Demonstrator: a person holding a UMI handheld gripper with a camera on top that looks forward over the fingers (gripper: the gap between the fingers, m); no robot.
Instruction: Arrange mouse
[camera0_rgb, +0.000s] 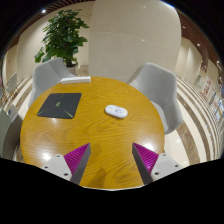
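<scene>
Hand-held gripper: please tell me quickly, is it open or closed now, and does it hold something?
Hand-held gripper: open, holding nothing; the small white computer mouse lies beyond its fingers.

The table's (95, 130) near edge is hidden behind the gripper's fingers (148, 160); the mouse (116, 110) seems too small to make out details.

Even, bright indoor lighting is provided from overhead. Glare is seen on the table (95, 125) beyond the fingers; edges are strongly curved.
</scene>
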